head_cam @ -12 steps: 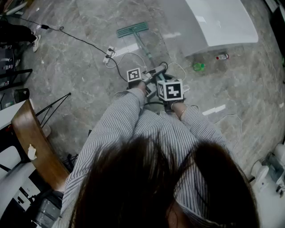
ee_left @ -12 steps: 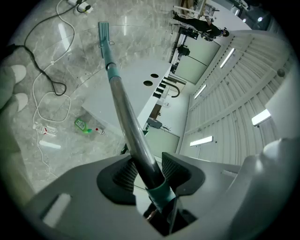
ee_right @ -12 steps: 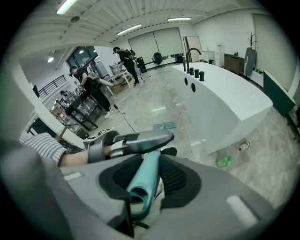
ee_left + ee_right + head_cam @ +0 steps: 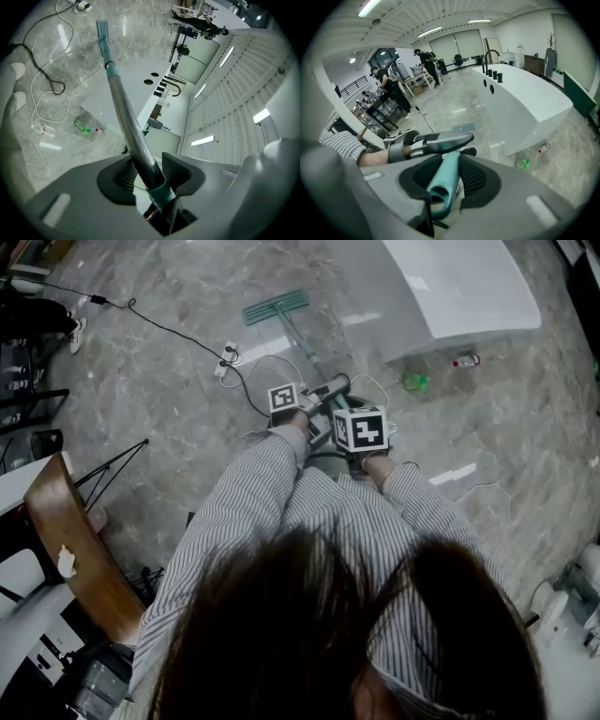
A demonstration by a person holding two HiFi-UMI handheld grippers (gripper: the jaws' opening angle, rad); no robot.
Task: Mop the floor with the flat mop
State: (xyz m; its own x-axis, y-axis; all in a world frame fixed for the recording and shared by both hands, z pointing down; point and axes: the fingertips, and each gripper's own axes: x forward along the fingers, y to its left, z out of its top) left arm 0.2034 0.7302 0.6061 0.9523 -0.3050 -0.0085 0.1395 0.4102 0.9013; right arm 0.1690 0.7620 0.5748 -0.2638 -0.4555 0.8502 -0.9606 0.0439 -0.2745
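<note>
The flat mop's teal head (image 4: 275,307) lies flat on the grey marble floor ahead of me. Its grey pole (image 4: 302,351) slants back to both grippers. My left gripper (image 4: 317,393) is the one further down the pole. In the left gripper view the grey pole (image 4: 125,117) runs between the ribbed pads (image 4: 125,174), and the left gripper (image 4: 147,171) is shut on it just above a teal collar. My right gripper (image 4: 354,432) sits behind it and points steeply down. In the right gripper view the right gripper (image 4: 447,177) is shut on the teal grip (image 4: 444,180) at the pole's end.
A large white tub-like unit (image 4: 459,287) stands at the far right. A green bottle (image 4: 415,382) and a red-capped bottle (image 4: 466,360) lie by its base. A power strip with trailing cables (image 4: 226,355) lies left of the pole. A wooden chair (image 4: 70,549) is at my left. People stand far off (image 4: 424,58).
</note>
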